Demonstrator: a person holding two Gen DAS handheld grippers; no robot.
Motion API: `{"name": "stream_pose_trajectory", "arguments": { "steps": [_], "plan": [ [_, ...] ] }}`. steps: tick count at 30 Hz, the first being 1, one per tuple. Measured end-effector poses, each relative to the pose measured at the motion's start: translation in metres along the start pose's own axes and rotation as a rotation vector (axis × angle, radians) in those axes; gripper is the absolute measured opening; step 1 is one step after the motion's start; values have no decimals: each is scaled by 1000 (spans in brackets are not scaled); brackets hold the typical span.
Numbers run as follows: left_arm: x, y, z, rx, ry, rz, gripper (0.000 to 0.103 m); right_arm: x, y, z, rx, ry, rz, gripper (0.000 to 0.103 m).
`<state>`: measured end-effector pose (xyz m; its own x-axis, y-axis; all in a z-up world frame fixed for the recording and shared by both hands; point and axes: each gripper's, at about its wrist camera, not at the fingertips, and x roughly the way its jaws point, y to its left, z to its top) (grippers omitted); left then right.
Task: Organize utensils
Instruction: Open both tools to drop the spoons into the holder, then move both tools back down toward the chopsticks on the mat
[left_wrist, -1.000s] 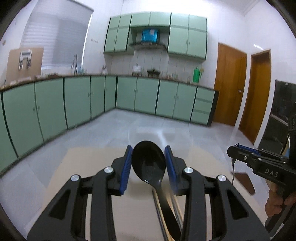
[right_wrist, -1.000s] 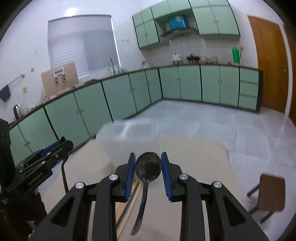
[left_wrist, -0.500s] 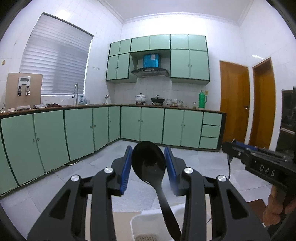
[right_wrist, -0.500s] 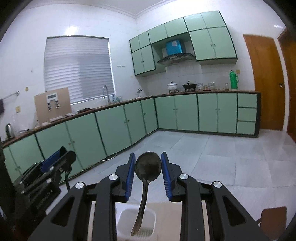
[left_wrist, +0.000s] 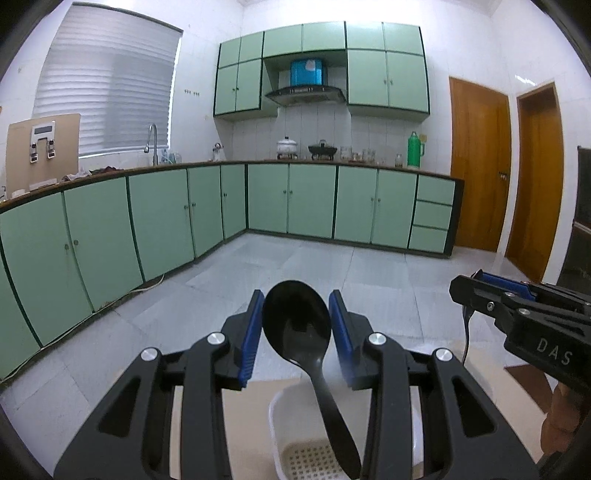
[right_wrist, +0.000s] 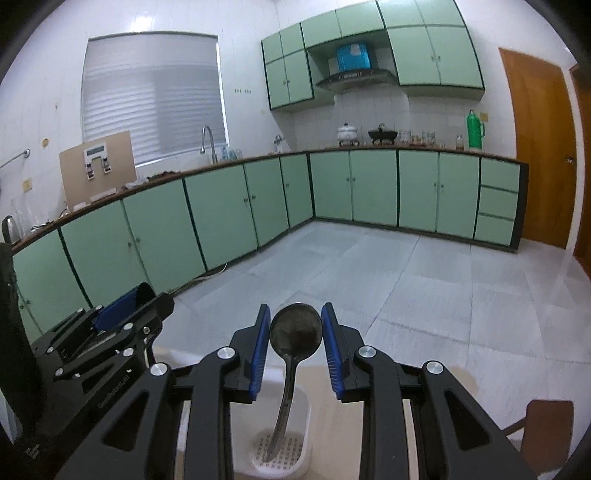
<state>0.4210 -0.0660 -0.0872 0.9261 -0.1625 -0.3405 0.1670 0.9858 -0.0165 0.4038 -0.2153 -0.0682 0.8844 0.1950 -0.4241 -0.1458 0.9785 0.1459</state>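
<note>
**Two spoons in hand, both poised over the white holder; neither yet dropped in**

Left wrist view. Item: black spoon (left_wrist: 295, 325), bowl uppermost, pinched at the bowl's edges between the blue pads of your left gripper (left_wrist: 295, 332), jaws narrowed to the bowl's width. Its handle slants down toward the white perforated holder (left_wrist: 275, 435), which stands at the far edge of the beige table (left_wrist: 255, 391). Whether the handle tip touches the holder's floor cannot be told. Your right gripper (left_wrist: 480, 291) shows at the right, a thin handle hanging below it.

Right wrist view. Item: metal spoon (right_wrist: 295, 332), bowl uppermost, clamped the same way in your right gripper (right_wrist: 295, 339). Its handle reaches down into the holder (right_wrist: 303, 413), tip near the perforated bottom. No other utensils are visible inside.

Status, as judged: pick-up and carry done for both spoons; release of each into the holder outstanding. Any further utensils on the table are out of view.
</note>
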Motion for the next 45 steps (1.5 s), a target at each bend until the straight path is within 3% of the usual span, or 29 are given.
{"name": "stream_pose_trajectory", "arguments": {
  "steps": [9,16,22,26,33,41,45],
  "plan": [
    [-19,10,-7,-8,19,-8,40,-7,-3,-10,10,31,13,30],
    [-65,14,-8,-19,34,-17,57,-46,-8,-22,51,43,18,53],
    [-120,15,-52,-10,159,-38,69,-98,-4,-84,86,141,20,69],
    [-149,17,-108,-10,319,-43,71,-126,4,-139,100,253,6,69],
    [-180,20,-171,-17,491,-30,71,-168,22,-206,100,370,-8,69],
    [-206,17,-195,9,532,4,71,-188,49,-232,80,394,5,67],
    [-215,15,-198,24,527,12,72,-194,64,-239,33,394,17,54]
  ]
}}
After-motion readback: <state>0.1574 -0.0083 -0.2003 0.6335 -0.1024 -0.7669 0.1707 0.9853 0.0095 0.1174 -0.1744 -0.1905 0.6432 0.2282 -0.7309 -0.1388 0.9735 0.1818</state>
